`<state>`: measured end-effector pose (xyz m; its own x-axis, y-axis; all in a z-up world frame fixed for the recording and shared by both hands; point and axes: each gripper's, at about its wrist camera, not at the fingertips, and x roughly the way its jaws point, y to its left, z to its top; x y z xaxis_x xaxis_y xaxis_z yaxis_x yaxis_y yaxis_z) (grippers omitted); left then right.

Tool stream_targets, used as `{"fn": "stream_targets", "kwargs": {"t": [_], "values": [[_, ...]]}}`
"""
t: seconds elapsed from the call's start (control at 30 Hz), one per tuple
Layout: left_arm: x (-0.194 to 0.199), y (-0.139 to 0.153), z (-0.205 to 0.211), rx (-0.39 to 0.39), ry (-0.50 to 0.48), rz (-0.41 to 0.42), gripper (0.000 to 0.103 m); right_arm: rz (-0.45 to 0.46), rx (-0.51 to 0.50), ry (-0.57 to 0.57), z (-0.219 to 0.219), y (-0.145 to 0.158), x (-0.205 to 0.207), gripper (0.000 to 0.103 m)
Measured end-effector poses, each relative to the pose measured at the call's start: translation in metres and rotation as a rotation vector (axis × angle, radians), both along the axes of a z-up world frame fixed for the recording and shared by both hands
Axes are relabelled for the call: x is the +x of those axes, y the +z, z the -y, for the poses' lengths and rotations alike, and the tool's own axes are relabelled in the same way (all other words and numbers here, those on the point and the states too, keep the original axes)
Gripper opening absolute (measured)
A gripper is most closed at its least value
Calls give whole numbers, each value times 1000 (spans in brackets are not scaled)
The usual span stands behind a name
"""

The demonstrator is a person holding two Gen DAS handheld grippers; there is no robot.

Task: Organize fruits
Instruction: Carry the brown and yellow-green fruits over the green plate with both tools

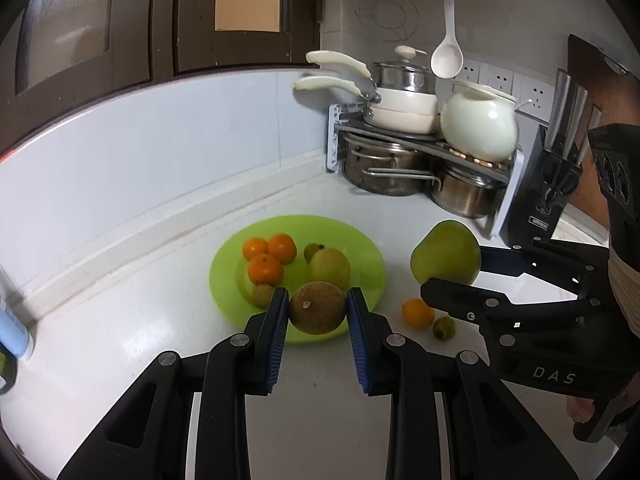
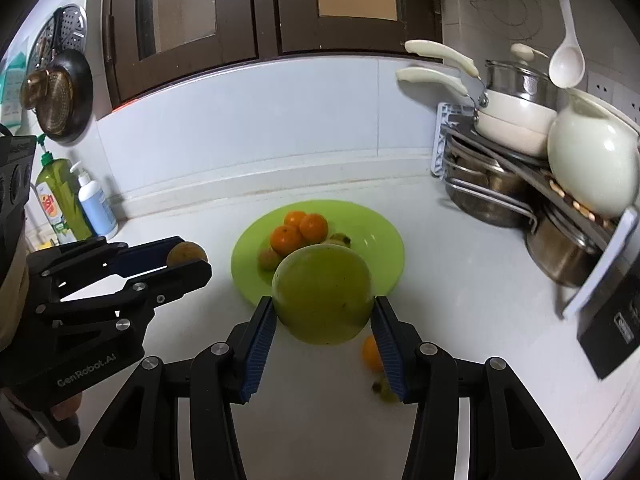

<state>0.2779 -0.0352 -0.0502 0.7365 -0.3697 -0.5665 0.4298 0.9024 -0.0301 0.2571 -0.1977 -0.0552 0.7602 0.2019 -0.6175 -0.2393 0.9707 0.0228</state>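
- Left gripper is clamped on a round brown rough-skinned fruit, lower centre, over the near rim of the lime-green plastic plate.
- Right gripper is clamped on a large green pear-shaped fruit, centre frame; the plate lies just beyond, likely next.

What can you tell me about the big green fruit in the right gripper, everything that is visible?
The big green fruit is rounded and yellowish green, narrowing a little toward one end as the left wrist view shows it. Its skin looks smooth and matte, with a few small dark specks. It is whole, with no cut showing. The right gripper is shut on it, one blue pad on each side. It hangs clear above the white counter, near the green plate. Nothing else touches it.
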Motion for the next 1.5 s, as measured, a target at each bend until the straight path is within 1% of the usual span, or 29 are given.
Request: {"fn": "stream_targets", "kwargs": {"t": [0.33, 0.7, 0.9, 1.13, 1.27, 1.5], "values": [[32, 9, 13, 19, 26, 27, 29, 5, -3, 32, 1, 9, 39, 50], [72, -1, 26, 38, 32, -4, 29, 5, -48, 68, 3, 11, 85, 50], [96, -13, 32, 54, 27, -35, 29, -14, -62, 74, 7, 4, 110, 50], [118, -33, 38, 69, 30, -79, 29, -58, -73, 79, 10, -13, 134, 50], [126, -43, 40, 73, 29, -99, 29, -89, -70, 85, 10, -24, 145, 50], [134, -52, 44, 82, 22, -115, 29, -118, -63, 82, 12, -35, 154, 50]]}}
